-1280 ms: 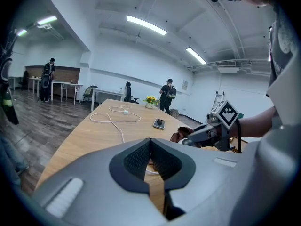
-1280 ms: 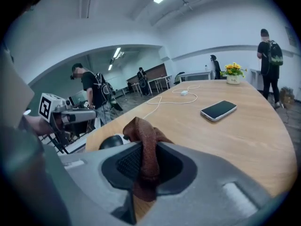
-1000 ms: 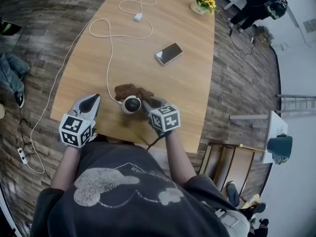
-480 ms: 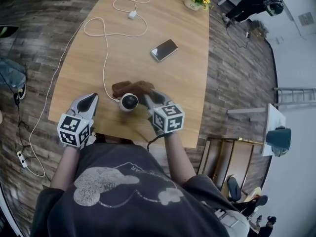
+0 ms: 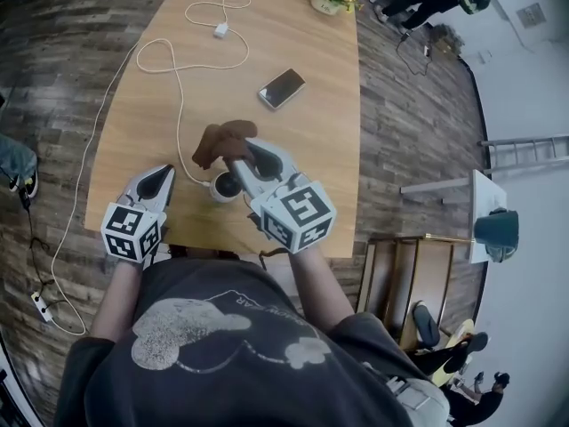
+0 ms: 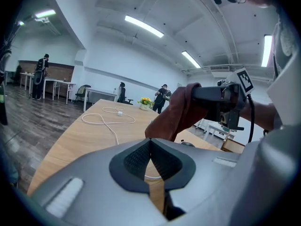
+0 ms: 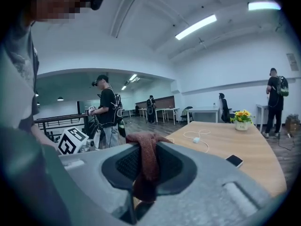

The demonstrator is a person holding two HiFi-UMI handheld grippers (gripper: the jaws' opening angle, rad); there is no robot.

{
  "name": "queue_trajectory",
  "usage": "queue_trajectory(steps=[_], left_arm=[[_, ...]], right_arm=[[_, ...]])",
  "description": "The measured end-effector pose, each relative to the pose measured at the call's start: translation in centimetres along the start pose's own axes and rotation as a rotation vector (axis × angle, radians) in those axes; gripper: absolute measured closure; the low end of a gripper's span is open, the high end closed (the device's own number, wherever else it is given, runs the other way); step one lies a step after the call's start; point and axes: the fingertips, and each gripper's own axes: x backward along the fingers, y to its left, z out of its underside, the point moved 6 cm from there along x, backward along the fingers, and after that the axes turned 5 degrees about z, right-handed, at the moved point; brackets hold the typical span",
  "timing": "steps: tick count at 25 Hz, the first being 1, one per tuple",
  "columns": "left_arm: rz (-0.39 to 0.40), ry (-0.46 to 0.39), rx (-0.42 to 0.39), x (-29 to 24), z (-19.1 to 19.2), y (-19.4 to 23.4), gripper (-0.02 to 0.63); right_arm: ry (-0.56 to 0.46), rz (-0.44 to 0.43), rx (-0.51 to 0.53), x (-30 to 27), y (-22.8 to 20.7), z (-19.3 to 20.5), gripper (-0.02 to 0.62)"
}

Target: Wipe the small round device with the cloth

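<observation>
Your right gripper is pressing its jaws together on the brown cloth. In the right gripper view a fold of it is sitting between the pads and the rest is hanging down. Your left gripper is holding nothing; its jaws are meeting at the tips, and it is resting on the table just left of the small round device.

One second ago the cloth was lying on the table, just behind the device and touching it. Now you are lifting it: it is hanging in the air above and slightly beyond the device, clear of the wood. The device itself is staying at the same place near the table edge closest to you, with its white cable running away from it. The phone is lying well beyond it.

I think this means the pick-up is finished and the wiping is not yet starting, because the cloth is not touching the device. Next you are probably needing to lower the cloth onto its top. Nothing is steadying the device, so it may slide.
</observation>
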Motion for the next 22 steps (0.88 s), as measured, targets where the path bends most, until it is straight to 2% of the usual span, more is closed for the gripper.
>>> queue_trajectory(steps=[4, 11, 18, 22], left_arm=[[0.006, 0.003, -0.002, 0.3, -0.1, 0.7, 0.588], [0.027, 0.028, 0.003, 0.7, 0.4, 1.5, 0.588], [0.082, 0.067, -0.002, 0.5, 1.1, 1.4, 0.588], [0.104, 0.081, -0.007, 0.4, 1.2, 1.5, 0.588]], right_arm=[[0.022, -0.03, -0.004, 0.1, 2.4, 0.6, 0.543], [0.184, 0.044, -0.014, -0.2, 3.9, 6.6, 0.543], [0.318, 0.033, -0.061, -0.4, 5.8, 11.2, 0.543], [0.356, 0.033, -0.085, -0.9, 6.3, 13.0, 0.543]])
